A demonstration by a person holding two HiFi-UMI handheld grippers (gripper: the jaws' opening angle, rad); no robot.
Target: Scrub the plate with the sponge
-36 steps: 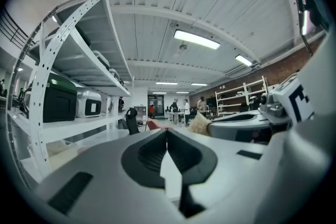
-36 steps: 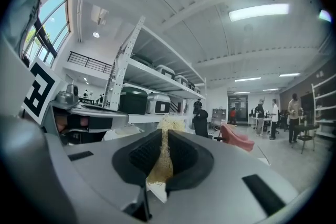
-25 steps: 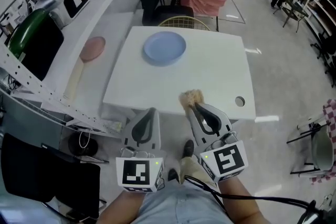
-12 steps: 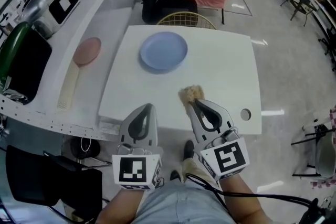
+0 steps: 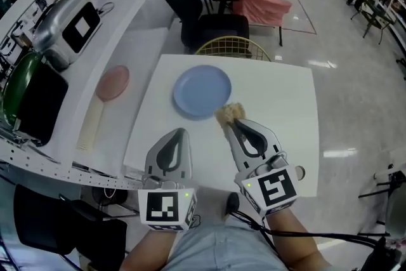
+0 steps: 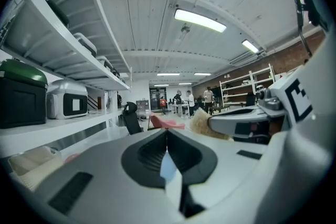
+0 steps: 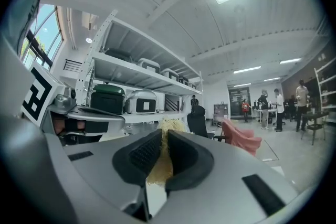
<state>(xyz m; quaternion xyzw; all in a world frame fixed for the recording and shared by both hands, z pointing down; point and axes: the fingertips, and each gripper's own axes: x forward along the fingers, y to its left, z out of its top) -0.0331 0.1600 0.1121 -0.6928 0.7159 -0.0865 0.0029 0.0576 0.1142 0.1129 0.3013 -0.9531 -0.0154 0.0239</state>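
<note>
A round light-blue plate (image 5: 202,91) lies on the white table (image 5: 273,105), toward its far left. My right gripper (image 5: 233,122) is shut on a tan fibrous sponge (image 5: 229,114), which sticks out past the jaw tips just off the plate's near right rim. In the right gripper view the sponge (image 7: 162,157) is pinched between the two dark pads. My left gripper (image 5: 179,135) hovers over the table's near left part, jaws shut with nothing between them; the left gripper view shows its jaws (image 6: 167,139) closed together, with the sponge (image 6: 201,122) to the right.
A pink round dish (image 5: 113,82) and a pale board (image 5: 91,124) rest on the white counter at left, with appliances (image 5: 66,17) behind. A black chair (image 5: 196,13), a gold wire chair (image 5: 232,46) and a pink armchair (image 5: 257,0) stand beyond the table. A hole (image 5: 299,171) marks the table's near right corner.
Both grippers have advanced over the table toward the plate; the sponge now sits right by the plate's near right rim. The right gripper's hold on the sponge is unchanged.
</note>
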